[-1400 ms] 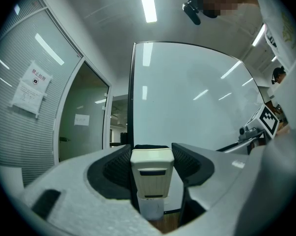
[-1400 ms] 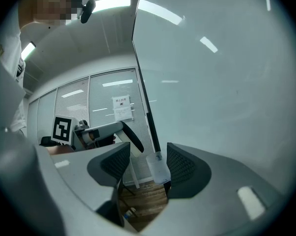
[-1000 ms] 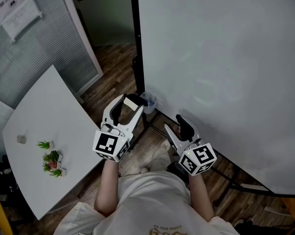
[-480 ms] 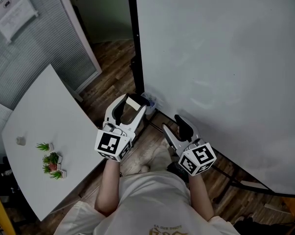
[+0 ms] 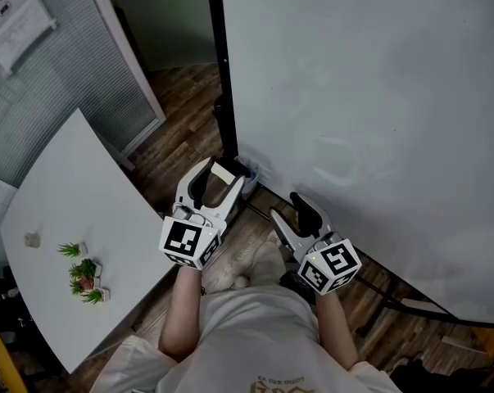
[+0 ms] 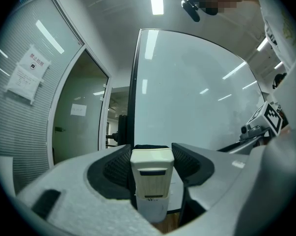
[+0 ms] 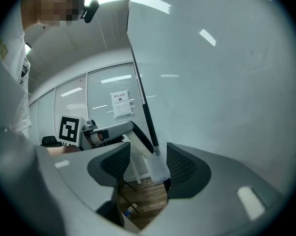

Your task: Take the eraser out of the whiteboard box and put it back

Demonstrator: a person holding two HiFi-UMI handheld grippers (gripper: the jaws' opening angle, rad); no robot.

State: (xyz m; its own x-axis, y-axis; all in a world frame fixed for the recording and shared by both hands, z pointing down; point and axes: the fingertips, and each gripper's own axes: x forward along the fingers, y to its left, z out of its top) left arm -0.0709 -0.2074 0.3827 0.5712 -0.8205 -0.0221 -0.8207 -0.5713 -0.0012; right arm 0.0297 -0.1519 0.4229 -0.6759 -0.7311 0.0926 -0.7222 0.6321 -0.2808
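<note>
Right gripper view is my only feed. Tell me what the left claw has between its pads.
Observer: The left claw is shut on a cream whiteboard eraser, with its pads against the eraser's two sides.
Operator: Give me the eraser's place relative to the box.
Observer: In the left gripper view the whiteboard box shows directly below the eraser. I cannot tell whether the eraser's end is inside it.
Operator: Report what stands to the person's left.
Observer: A white table with small potted plants on it.
</note>
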